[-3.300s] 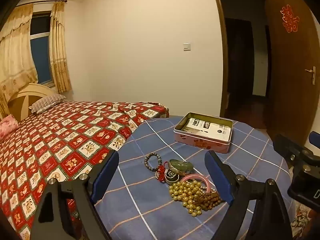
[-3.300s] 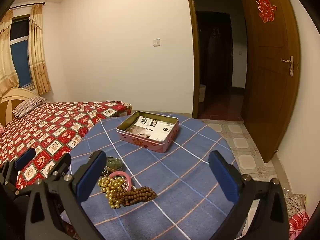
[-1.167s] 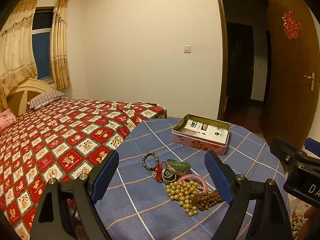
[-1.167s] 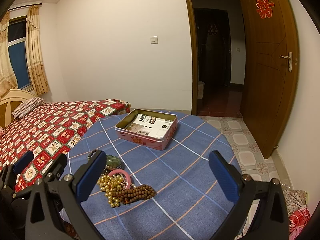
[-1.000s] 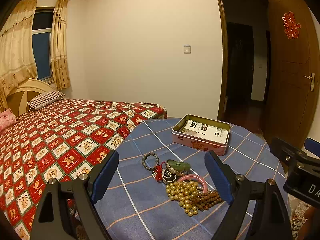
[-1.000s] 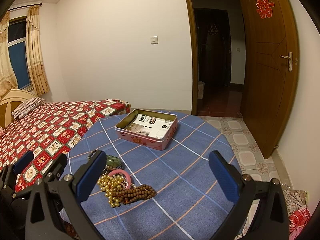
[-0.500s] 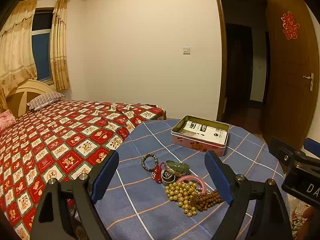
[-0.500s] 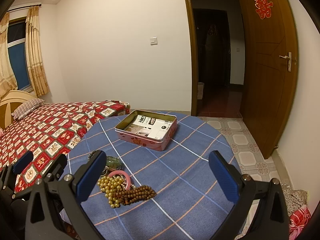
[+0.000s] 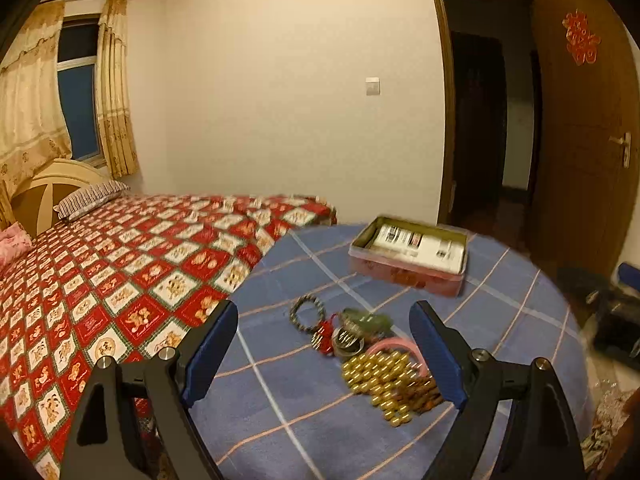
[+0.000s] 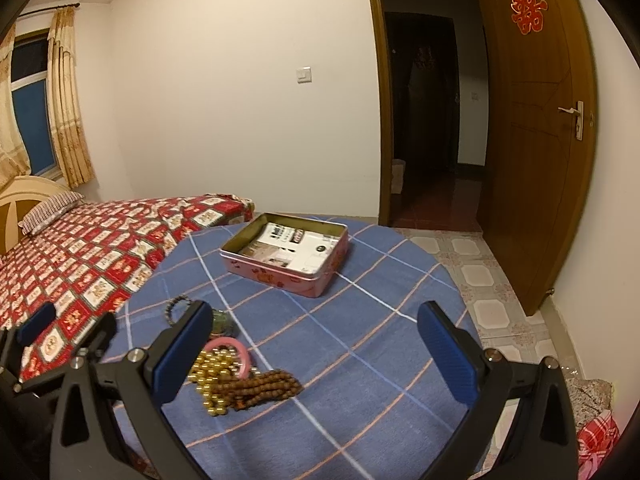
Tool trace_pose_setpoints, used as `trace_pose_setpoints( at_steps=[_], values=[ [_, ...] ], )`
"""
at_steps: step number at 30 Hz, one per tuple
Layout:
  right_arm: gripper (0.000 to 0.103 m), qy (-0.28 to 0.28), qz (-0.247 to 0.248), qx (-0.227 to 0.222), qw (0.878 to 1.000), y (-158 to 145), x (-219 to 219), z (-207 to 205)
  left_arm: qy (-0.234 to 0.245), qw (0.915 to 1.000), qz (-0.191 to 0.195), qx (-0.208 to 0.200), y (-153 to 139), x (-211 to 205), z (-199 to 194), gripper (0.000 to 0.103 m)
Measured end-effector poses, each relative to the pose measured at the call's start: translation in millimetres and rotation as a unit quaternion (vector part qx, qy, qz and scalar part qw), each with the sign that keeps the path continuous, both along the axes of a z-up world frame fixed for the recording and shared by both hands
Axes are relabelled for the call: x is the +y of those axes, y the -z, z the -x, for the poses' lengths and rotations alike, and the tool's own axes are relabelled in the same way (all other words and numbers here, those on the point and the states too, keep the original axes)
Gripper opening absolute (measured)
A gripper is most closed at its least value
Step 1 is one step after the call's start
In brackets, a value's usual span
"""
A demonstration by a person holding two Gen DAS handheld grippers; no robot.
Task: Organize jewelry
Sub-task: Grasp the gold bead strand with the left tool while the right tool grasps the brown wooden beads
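Both the left gripper (image 9: 324, 354) and right gripper (image 10: 316, 350) are held wide apart, empty. The jewelry pile (image 9: 376, 356) lies just ahead; tangled strands could be dragged along together, missing the tin (image 10: 286, 254) beyond.

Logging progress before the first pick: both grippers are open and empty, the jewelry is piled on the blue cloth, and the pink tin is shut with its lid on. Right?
Not quite. The right wrist view shows the pink tin open, no lid, with printed cards inside. The rest stands.
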State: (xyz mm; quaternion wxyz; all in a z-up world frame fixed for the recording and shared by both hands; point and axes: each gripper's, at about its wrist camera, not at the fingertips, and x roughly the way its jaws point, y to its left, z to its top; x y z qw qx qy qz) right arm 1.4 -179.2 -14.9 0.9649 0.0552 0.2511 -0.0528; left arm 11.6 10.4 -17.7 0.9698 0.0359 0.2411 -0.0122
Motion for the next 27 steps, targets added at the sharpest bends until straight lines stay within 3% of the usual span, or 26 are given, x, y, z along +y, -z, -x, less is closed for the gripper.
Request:
trace_pose_setpoints(
  at_steps=[3,5,10,14,17,20,22,24,26,27],
  values=[
    [0.102,0.002,-0.002,0.011,1.000,12,-14,-7,-0.020,0.9993,-0.008,0.030,20,15,-13,0.088],
    [0.091,-0.005,-0.015,0.030,0.999,24,-24,-14,-0.026,0.9984,-0.004,0.049,34,25,-20,0.088],
    [0.079,-0.086,-0.060,0.104,0.989,65,-20,-38,-0.008,0.9969,-0.007,0.078,58,29,-32,0.088],
    [0.079,-0.167,-0.073,0.164,0.969,94,6,-50,0.006,0.9952,0.001,0.098,66,29,-40,0.088],
    [0.080,-0.188,-0.085,0.206,0.956,114,18,-61,0.000,0.9946,-0.003,0.104,71,29,-48,0.088],
    [0.084,-0.193,-0.084,0.235,0.949,130,25,-74,-0.005,0.9936,-0.006,0.112,75,30,-54,0.088],
    [0.093,-0.197,-0.070,0.221,0.953,126,31,-74,-0.005,0.9934,-0.005,0.114,78,31,-56,0.088],
    [0.094,-0.204,-0.064,0.225,0.950,126,35,-77,-0.004,0.9930,-0.006,0.118,79,32,-59,0.088],
    [0.069,-0.206,-0.039,0.219,0.953,128,38,-80,-0.004,0.9927,-0.007,0.120,82,33,-61,0.088],
    [0.067,-0.214,-0.033,0.219,0.952,125,39,-79,-0.005,0.9926,-0.007,0.121,82,33,-63,0.088]
  ],
)
